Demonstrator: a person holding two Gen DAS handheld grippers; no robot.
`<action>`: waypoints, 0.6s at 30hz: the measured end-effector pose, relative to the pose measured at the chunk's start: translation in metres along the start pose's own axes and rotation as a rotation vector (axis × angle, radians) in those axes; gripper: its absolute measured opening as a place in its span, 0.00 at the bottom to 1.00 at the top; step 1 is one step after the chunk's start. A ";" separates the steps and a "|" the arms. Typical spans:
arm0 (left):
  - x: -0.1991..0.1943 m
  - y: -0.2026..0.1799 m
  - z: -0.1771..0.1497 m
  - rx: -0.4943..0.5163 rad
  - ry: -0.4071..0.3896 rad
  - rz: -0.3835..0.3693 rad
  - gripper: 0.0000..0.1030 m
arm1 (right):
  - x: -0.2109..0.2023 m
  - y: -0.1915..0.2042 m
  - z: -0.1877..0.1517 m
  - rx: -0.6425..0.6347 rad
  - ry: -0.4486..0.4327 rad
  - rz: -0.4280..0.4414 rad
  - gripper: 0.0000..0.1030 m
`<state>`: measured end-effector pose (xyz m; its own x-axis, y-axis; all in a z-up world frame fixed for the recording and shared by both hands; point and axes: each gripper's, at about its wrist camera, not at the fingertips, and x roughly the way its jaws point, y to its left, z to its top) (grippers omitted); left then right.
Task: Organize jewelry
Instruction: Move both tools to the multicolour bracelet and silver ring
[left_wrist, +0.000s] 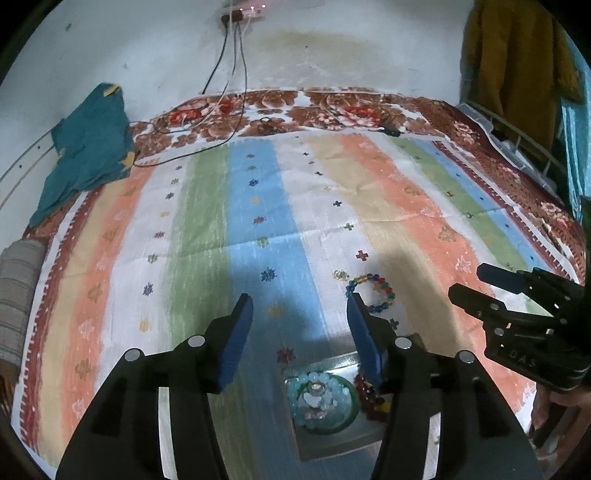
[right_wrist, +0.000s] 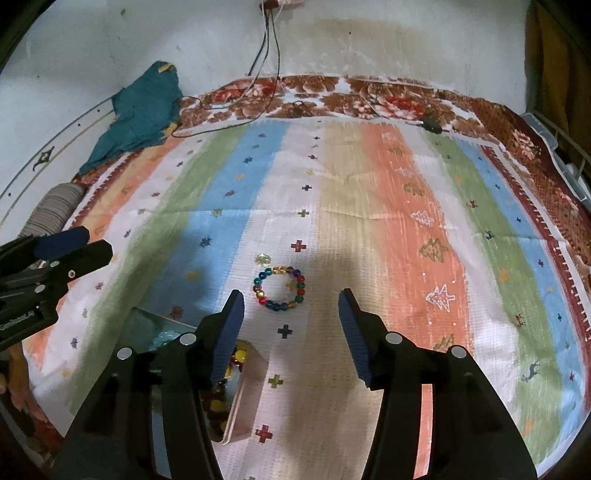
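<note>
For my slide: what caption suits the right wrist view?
Open right claw above multicolored bead bracelet on striped cloth, jewelry box beside.

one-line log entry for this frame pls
left gripper: open, empty | right gripper: open, empty | multicolour bead bracelet: loose on striped cloth | tray: holds pale blue bracelet
</note>
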<state>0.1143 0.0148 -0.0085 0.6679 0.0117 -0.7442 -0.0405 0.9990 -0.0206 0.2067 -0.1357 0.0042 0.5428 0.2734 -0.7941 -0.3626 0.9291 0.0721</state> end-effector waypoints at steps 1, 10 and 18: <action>0.001 0.000 0.001 0.006 -0.001 0.001 0.54 | 0.002 -0.001 0.001 0.001 0.004 -0.001 0.52; 0.027 -0.002 0.006 0.043 0.026 0.013 0.55 | 0.023 -0.005 0.004 0.004 0.034 -0.017 0.59; 0.043 -0.005 0.011 0.051 0.042 0.012 0.58 | 0.034 -0.011 0.011 0.004 0.043 -0.032 0.63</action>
<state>0.1513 0.0110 -0.0325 0.6360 0.0228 -0.7713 -0.0098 0.9997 0.0215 0.2376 -0.1337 -0.0174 0.5208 0.2327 -0.8213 -0.3422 0.9384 0.0489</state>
